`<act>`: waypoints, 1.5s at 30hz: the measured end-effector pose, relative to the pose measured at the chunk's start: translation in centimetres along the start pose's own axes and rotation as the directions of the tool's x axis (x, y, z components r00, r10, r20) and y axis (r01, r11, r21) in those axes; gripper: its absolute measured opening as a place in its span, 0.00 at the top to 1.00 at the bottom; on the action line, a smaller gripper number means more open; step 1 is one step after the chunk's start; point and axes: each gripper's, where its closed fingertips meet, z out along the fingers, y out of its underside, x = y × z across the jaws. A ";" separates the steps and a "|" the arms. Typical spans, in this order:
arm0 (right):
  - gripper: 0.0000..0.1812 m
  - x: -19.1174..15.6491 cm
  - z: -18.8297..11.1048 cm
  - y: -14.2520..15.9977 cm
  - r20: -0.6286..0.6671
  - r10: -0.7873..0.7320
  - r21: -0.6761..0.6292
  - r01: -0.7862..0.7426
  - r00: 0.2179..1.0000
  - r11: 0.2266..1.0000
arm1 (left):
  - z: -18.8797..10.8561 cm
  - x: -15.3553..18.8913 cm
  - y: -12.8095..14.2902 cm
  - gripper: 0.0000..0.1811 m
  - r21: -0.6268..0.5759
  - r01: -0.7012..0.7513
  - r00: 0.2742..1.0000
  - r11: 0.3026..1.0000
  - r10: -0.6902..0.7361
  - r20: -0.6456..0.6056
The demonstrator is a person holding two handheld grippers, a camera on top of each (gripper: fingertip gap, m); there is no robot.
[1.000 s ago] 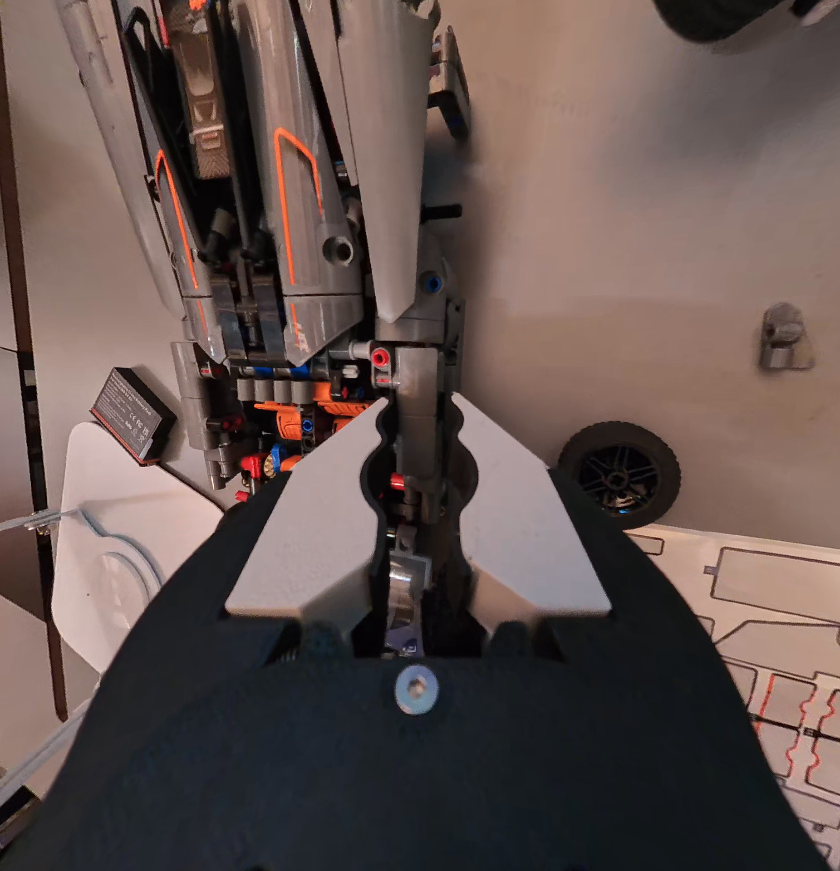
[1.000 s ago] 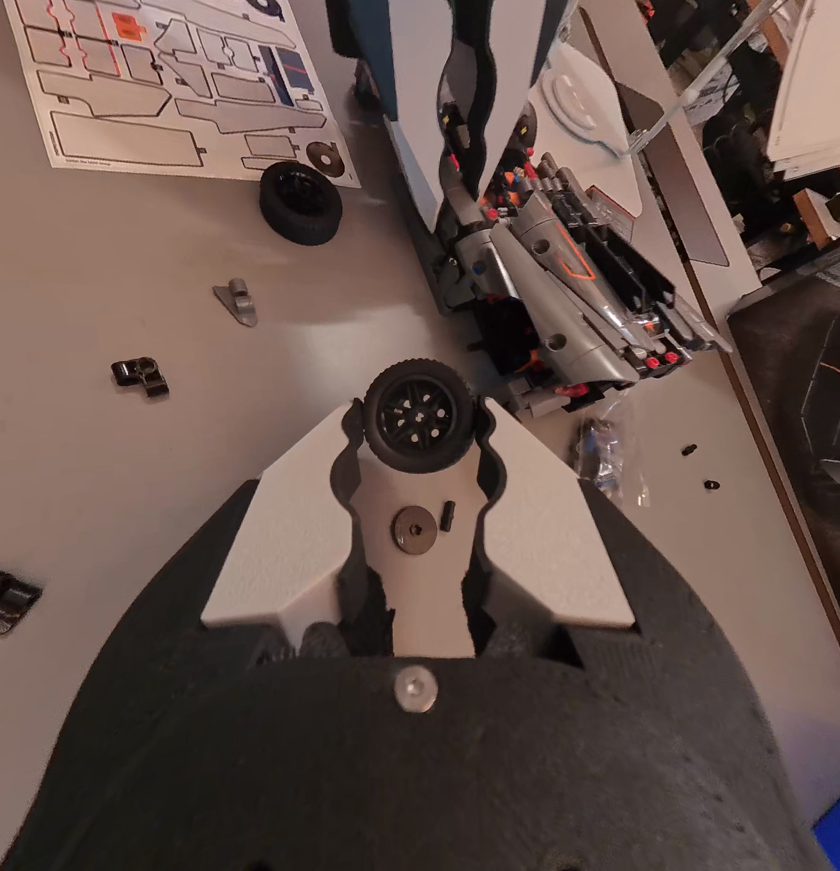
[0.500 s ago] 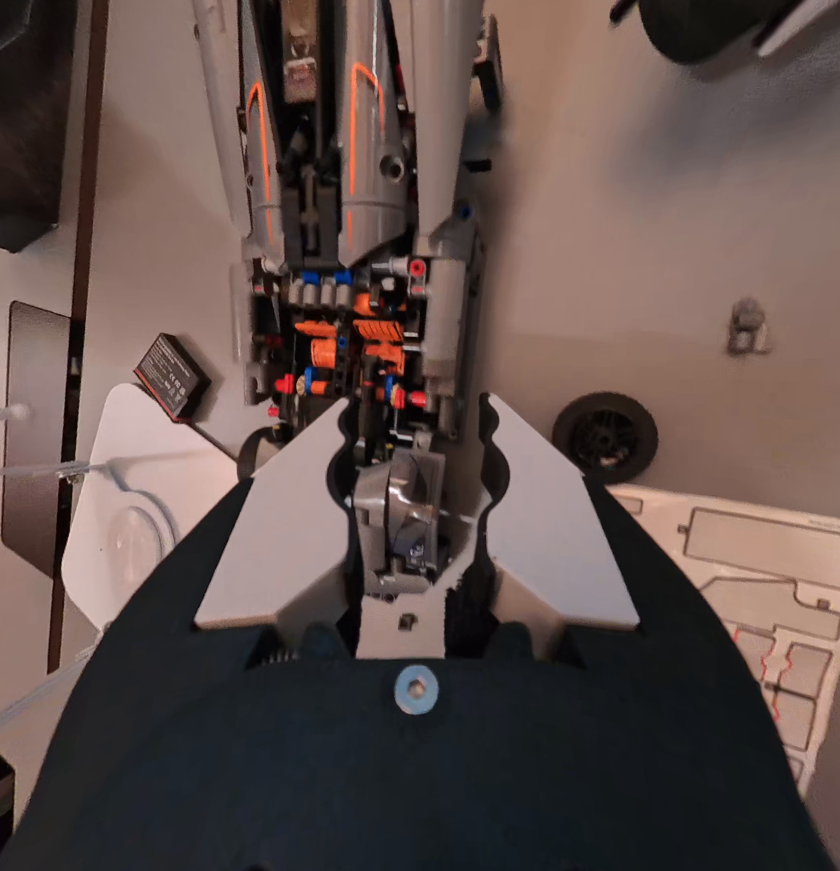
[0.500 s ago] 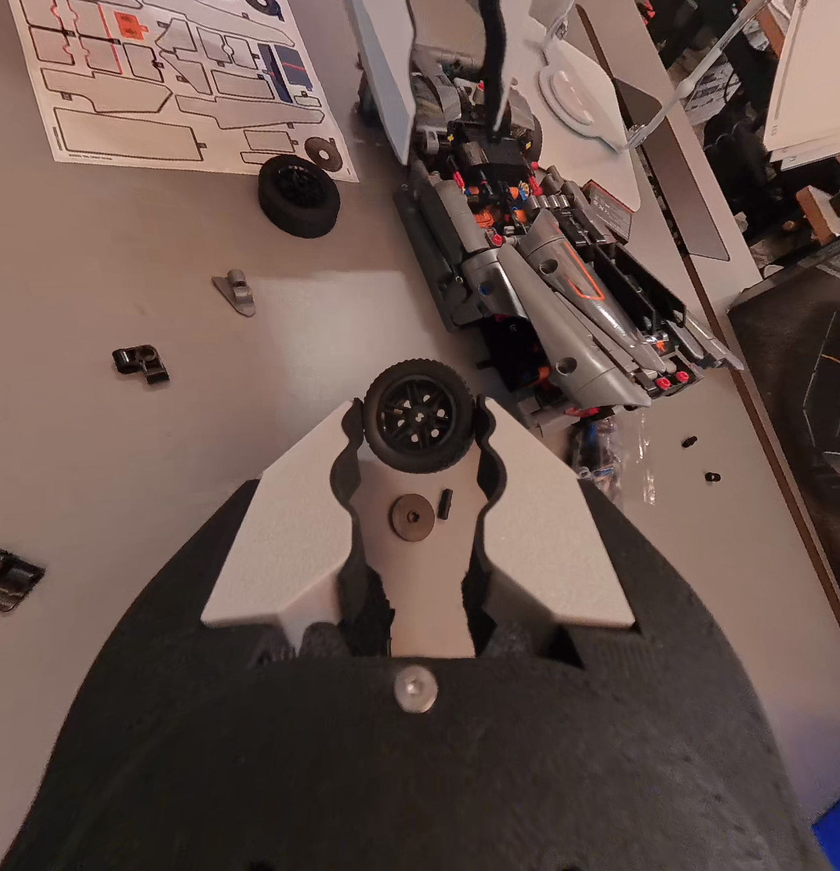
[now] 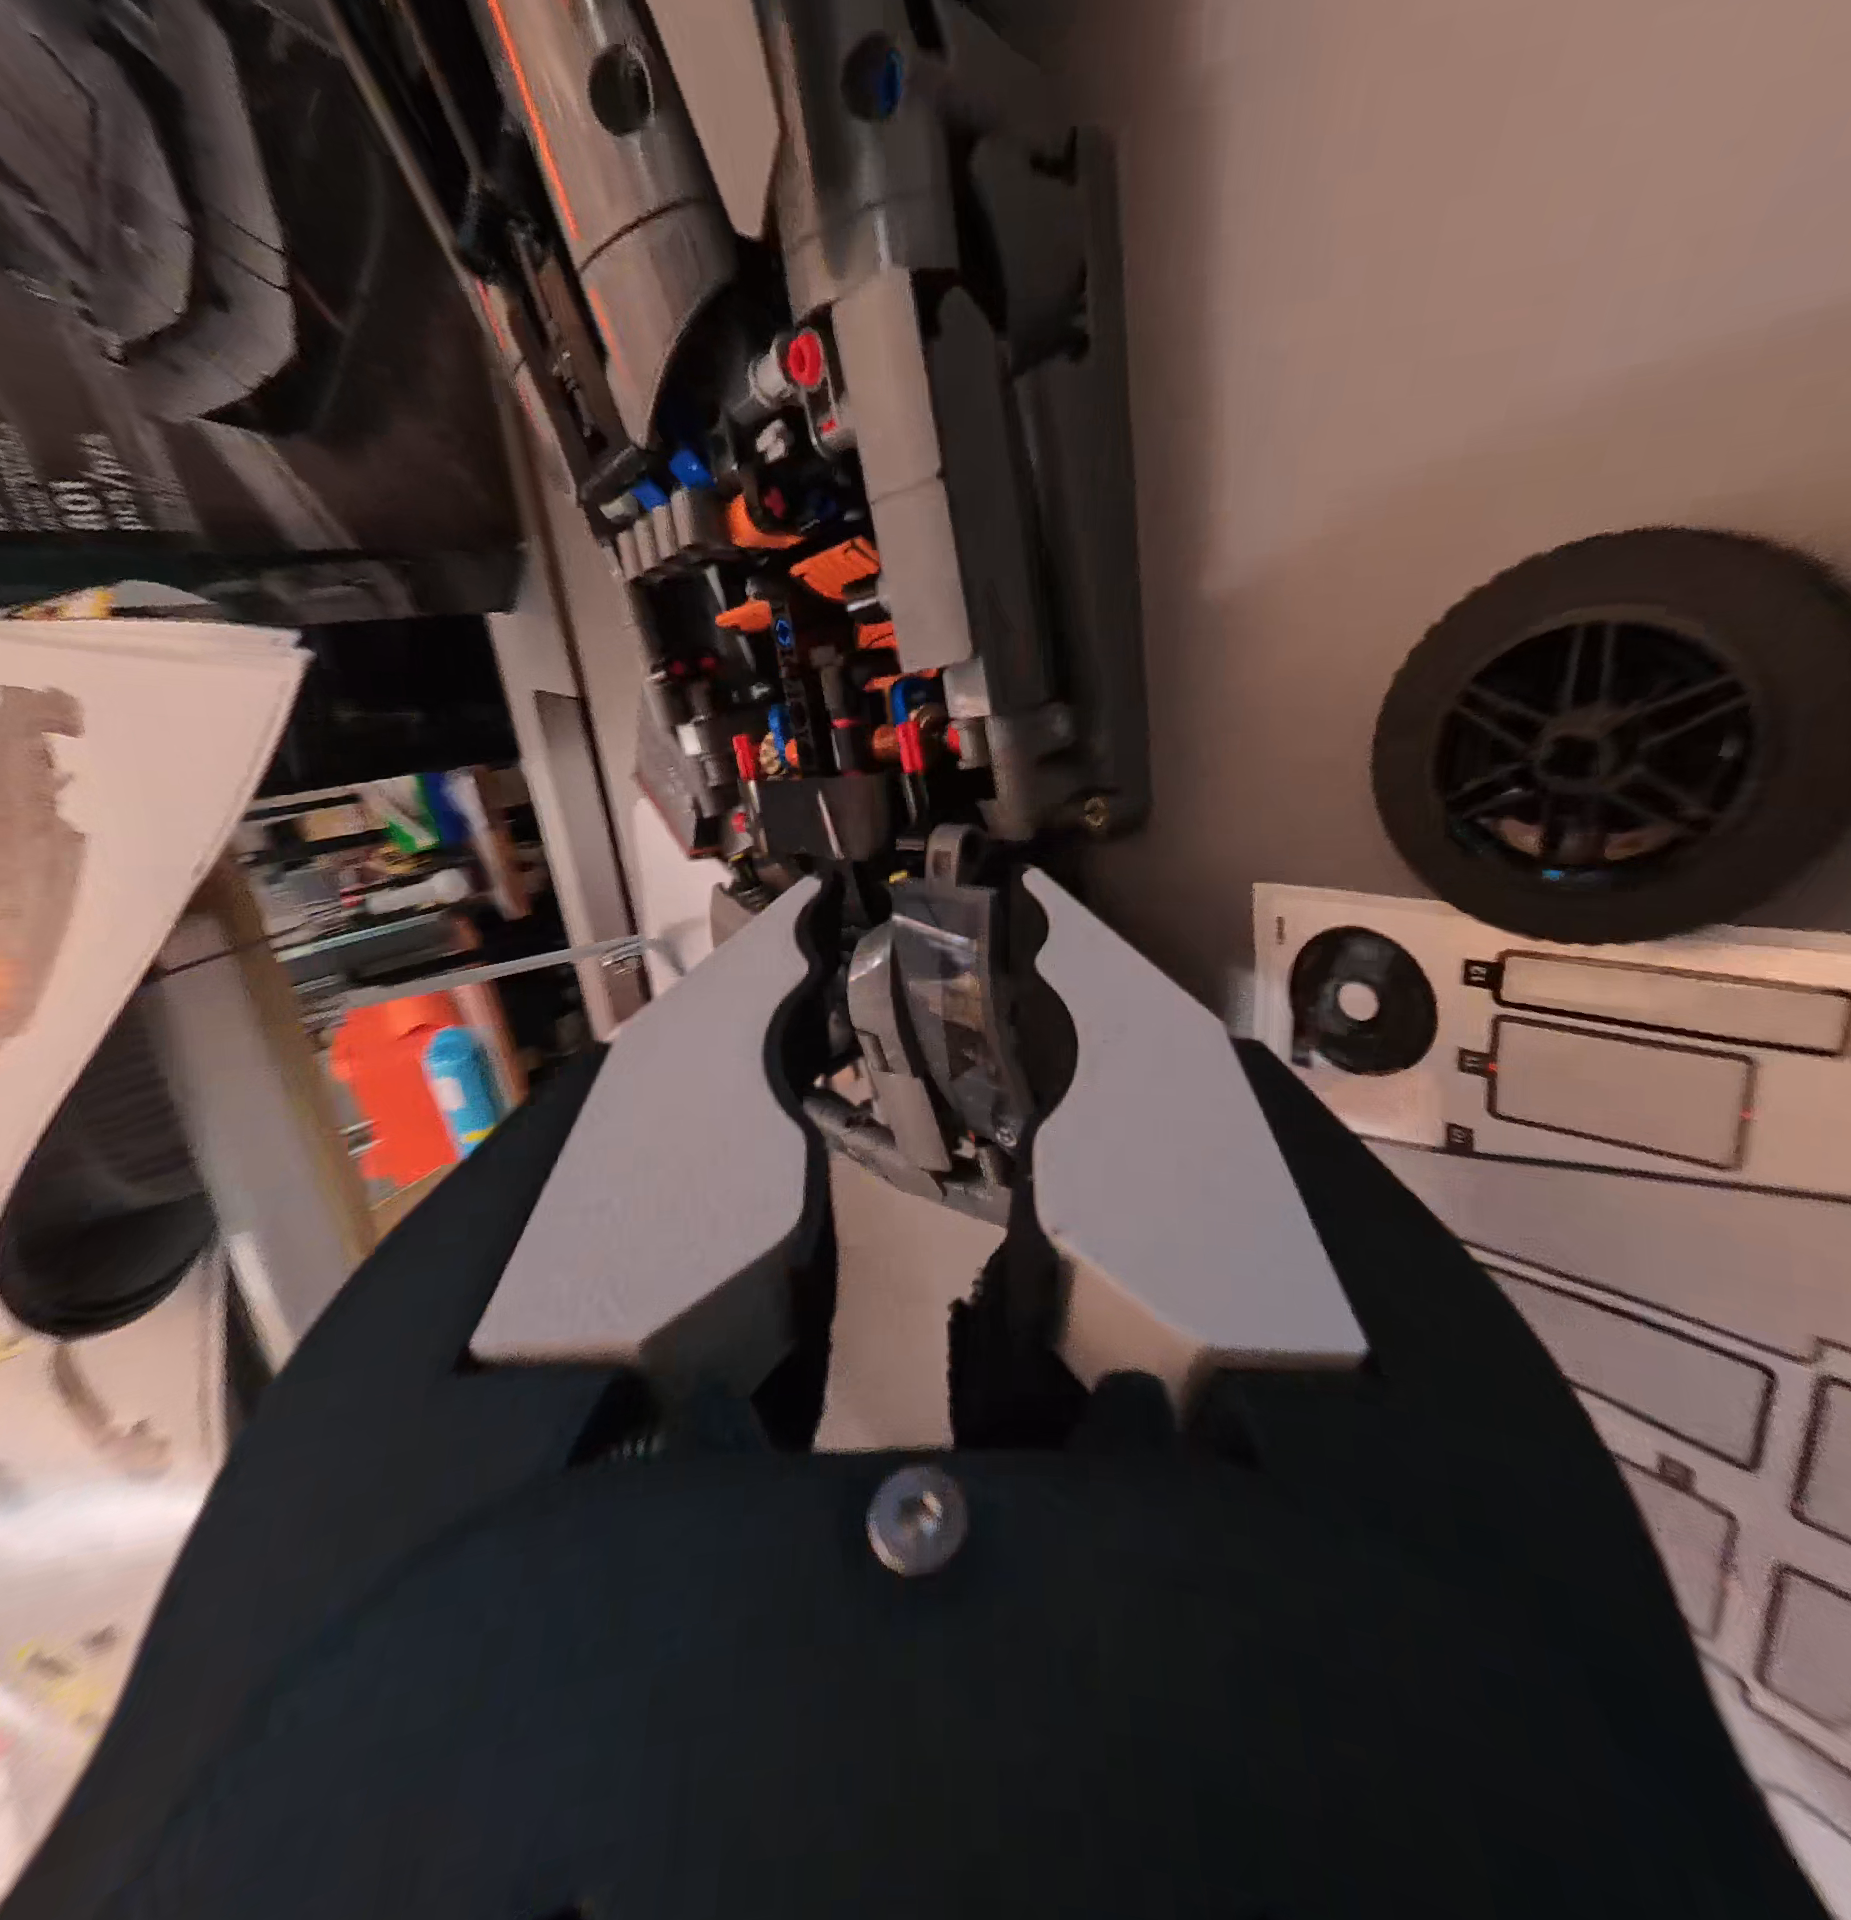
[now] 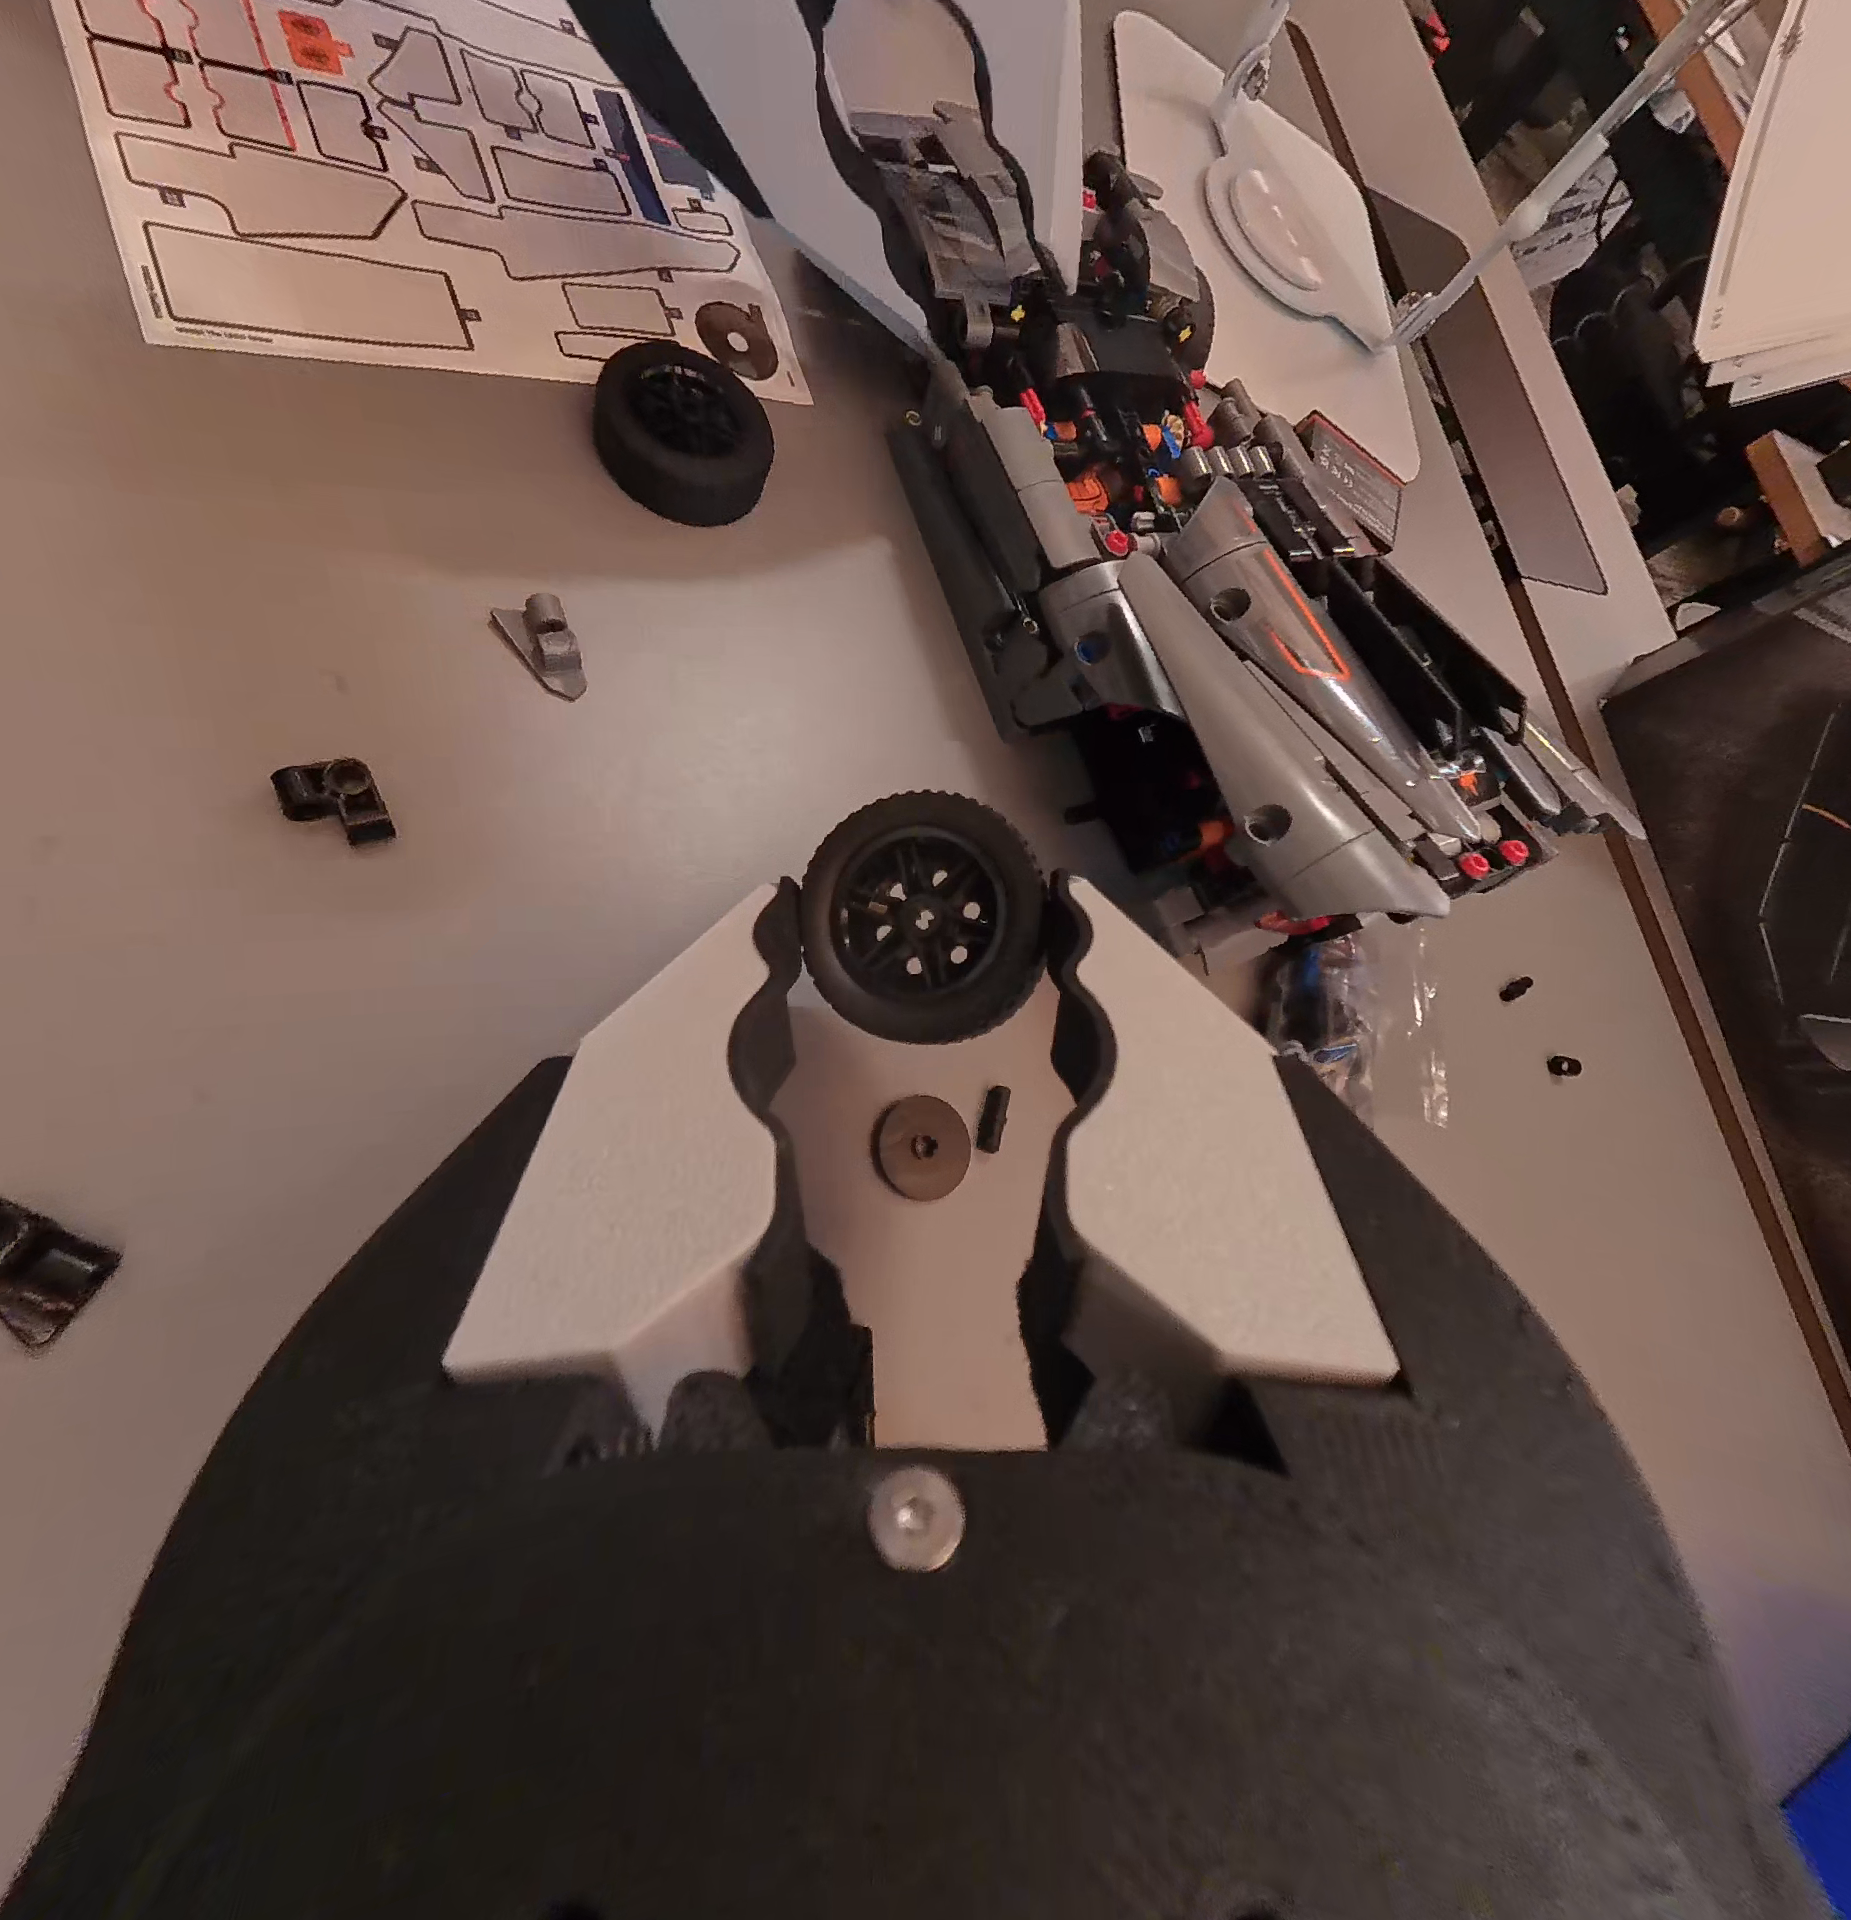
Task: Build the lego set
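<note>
My left gripper (image 5: 916, 940) is closed on a grey panel piece (image 5: 936, 1039) at the end of the lego car (image 6: 1212, 582), which lies on the desk (image 6: 277, 987) with its grey bodywork and orange and red inner parts showing. My right gripper (image 6: 921, 935) clamps a black wheel (image 6: 921, 914) between its fingertips, held just above the desk and near the car's pointed end. Under that gripper a dark disc (image 6: 923, 1146) and a small black pin (image 6: 994, 1117) lie side by side. A second wheel (image 6: 682, 431) rests on the desk touching the edge of the sticker sheet (image 6: 381, 187). The one container I see is a clear plastic bag (image 6: 1347, 1013) just beside the car's pointed end; it holds small dark and blue parts, too small to tell apart. A grey wedge piece (image 6: 542, 644) and a black connector (image 6: 334, 795) lie loose, well apart from the car
</note>
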 end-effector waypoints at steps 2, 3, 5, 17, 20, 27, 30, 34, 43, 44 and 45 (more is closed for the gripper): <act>0.75 0.0 0.0 -0.1 -0.009 -0.007 0.000 0.007 1.000 1.000 | 0.4 -0.2 0.1 0.86 -0.013 -0.015 0.996 1.000 0.016 0.083; 0.75 0.1 0.0 -0.1 -0.018 -0.009 0.002 0.009 1.000 1.000 | 0.4 -0.2 0.1 0.88 -0.013 -0.026 0.992 1.000 0.028 0.120; 0.75 0.0 -0.1 -0.3 -0.019 -0.011 0.010 0.011 1.000 1.000 | 0.7 -0.2 0.1 0.90 -0.031 -0.026 0.985 0.999 0.031 0.169; 0.75 0.4 0.1 0.1 -0.035 -0.002 -0.001 0.002 0.999 1.000 | 0.8 -0.8 -0.8 0.93 0.004 0.052 0.983 0.999 -0.052 0.178; 0.75 0.5 0.1 0.3 -0.033 0.005 -0.004 -0.005 0.999 1.000 | 0.8 -0.9 -0.9 0.93 0.007 0.061 0.983 0.998 -0.061 0.172; 0.75 1.4 -0.1 0.2 -0.081 0.011 0.008 -0.011 0.997 1.000 | 0.4 -1.6 -1.4 0.93 0.037 0.136 0.983 0.990 -0.140 0.122; 0.75 2.3 -0.3 0.1 -0.130 0.002 0.026 0.001 0.991 1.000 | 0.3 -1.8 -1.7 0.93 0.029 0.175 0.982 0.984 -0.176 0.061; 0.75 3.2 0.0 0.5 -0.185 -0.050 0.001 0.051 0.981 0.999 | 0.0 -2.5 -2.4 0.93 0.041 0.220 0.975 0.975 -0.221 0.011; 0.75 5.6 1.6 0.9 -0.265 -0.218 -0.060 0.209 0.939 0.976 | 0.3 -3.6 -2.7 0.93 0.021 0.276 0.959 0.961 -0.274 -0.073; 0.75 5.8 1.6 0.6 -0.271 -0.243 -0.054 0.238 0.931 0.970 | 0.4 -3.7 -2.8 0.93 0.017 0.277 0.958 0.961 -0.275 -0.079; 0.75 6.3 1.6 0.5 -0.282 -0.259 -0.059 0.252 0.924 0.966 | 0.4 -3.8 -2.8 0.93 0.015 0.273 0.959 0.962 -0.271 -0.083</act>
